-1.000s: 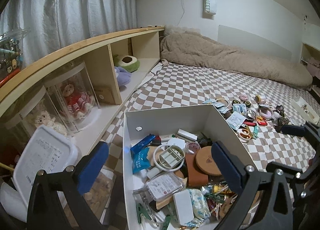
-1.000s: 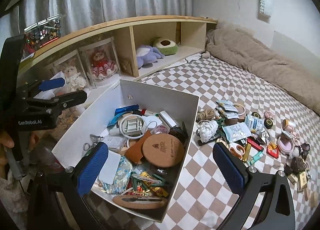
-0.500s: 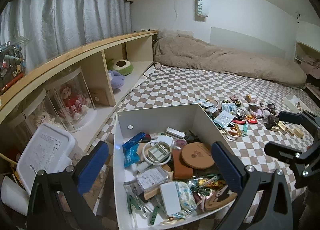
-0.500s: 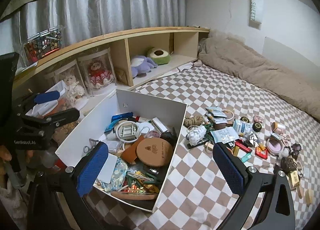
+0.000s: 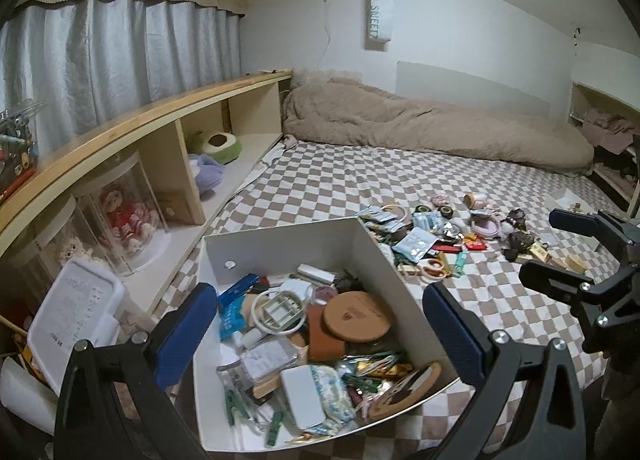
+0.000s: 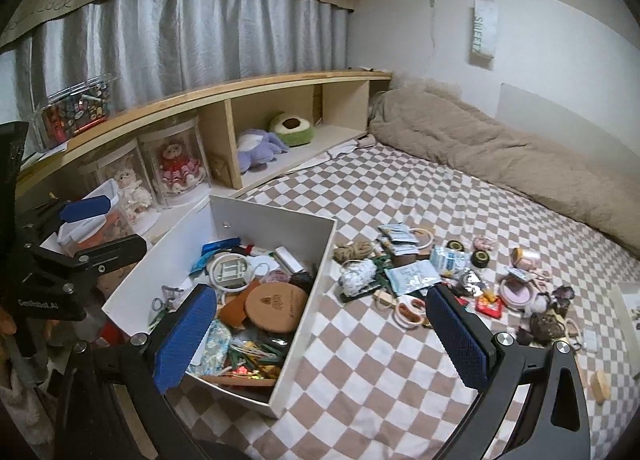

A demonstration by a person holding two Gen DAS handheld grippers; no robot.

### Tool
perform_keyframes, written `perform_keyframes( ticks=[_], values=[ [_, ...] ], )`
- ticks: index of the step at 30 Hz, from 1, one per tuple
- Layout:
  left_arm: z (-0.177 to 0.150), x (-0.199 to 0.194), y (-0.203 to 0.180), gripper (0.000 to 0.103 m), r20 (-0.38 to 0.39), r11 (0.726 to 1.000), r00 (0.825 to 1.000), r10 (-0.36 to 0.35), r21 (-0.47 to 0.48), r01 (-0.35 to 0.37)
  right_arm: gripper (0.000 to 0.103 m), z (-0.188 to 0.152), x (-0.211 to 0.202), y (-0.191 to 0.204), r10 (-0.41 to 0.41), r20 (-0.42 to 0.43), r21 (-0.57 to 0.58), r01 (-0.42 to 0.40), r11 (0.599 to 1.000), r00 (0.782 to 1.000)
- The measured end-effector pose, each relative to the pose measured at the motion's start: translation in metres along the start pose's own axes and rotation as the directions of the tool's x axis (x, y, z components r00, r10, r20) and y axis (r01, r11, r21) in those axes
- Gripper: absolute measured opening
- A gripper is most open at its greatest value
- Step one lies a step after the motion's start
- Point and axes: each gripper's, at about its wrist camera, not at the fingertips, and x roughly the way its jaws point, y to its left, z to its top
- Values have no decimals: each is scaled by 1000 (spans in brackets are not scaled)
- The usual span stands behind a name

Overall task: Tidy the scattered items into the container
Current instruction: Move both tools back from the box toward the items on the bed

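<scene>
Left wrist view looks down on the white box [image 5: 280, 238] set on the checkered bed [image 5: 500, 324]; the left gripper [image 5: 320, 324] hangs above it with its blue-padded fingers [image 5: 186, 334] spread wide and nothing between them; the box is crowded with small things, among them a round cork coaster [image 5: 357, 315] and a white ring frame [image 5: 280, 310]. Right wrist view shows the right gripper [image 6: 320, 334] above the box's right wall, its fingers [image 6: 456, 336] also wide apart and empty; the scattered items [image 6: 440, 280] lie on the bed just right of the box, with a pink round compact [image 6: 518, 290] and a blue-white sachet [image 6: 412, 276] in the pile; a wooden shelf [image 6: 224, 94] with plush toys runs behind the box.
</scene>
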Motion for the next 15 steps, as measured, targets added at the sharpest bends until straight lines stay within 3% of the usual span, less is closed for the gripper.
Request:
perform_keyframes(
  ticks=[15],
  values=[
    [28,0,-39,103,31,999,998,-51,12,51,103,6,-32,-47,-63,51,33,61,998,997]
  ],
)
